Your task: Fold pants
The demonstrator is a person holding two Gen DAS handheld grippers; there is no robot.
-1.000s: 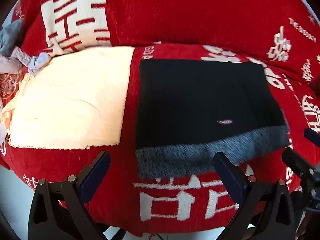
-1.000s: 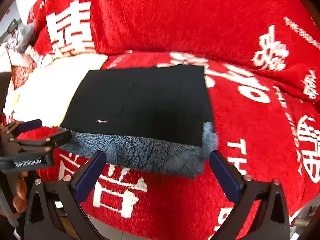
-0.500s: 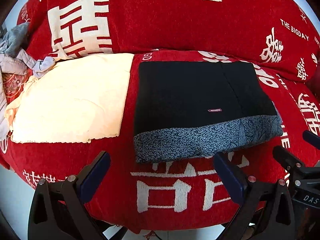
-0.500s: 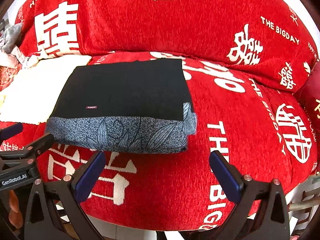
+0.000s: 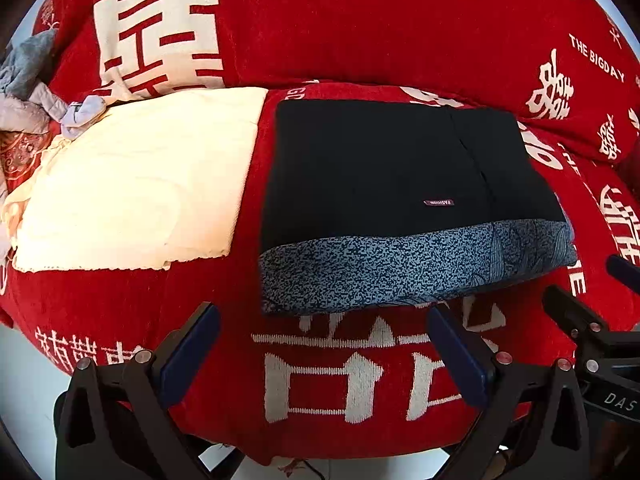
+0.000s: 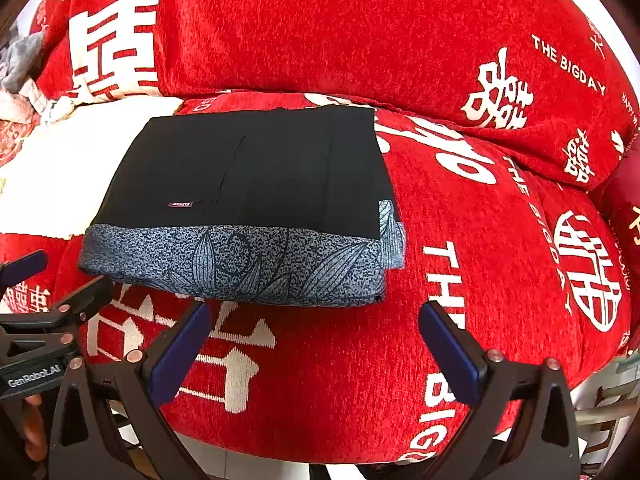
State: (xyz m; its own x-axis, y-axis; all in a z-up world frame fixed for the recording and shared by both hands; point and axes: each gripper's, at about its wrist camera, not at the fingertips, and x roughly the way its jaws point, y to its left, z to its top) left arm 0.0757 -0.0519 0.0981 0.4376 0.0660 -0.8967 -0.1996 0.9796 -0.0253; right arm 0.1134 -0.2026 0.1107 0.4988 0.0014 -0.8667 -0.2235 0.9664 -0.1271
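The pants (image 5: 384,176) lie folded into a flat black rectangle on the red sofa seat (image 5: 340,376), with a blue-grey leaf-patterned layer (image 6: 248,264) showing along the near edge. A small label sits on the black top. My left gripper (image 5: 320,354) hovers in front of the sofa edge, below the pants, open and empty. My right gripper (image 6: 316,350) is also open and empty, held back from the pants' near right corner. The other gripper shows at the edge of each view.
A cream cloth (image 5: 132,184) lies flat on the seat left of the pants. Crumpled grey and patterned clothes (image 5: 28,92) pile at the far left. Red back cushions (image 6: 320,40) with white characters rise behind. Pale floor (image 5: 24,392) shows below the sofa edge.
Both grippers have drawn back from the pants toward the sofa's front edge, so the folded pants look smaller and farther. The pants have stayed in place.
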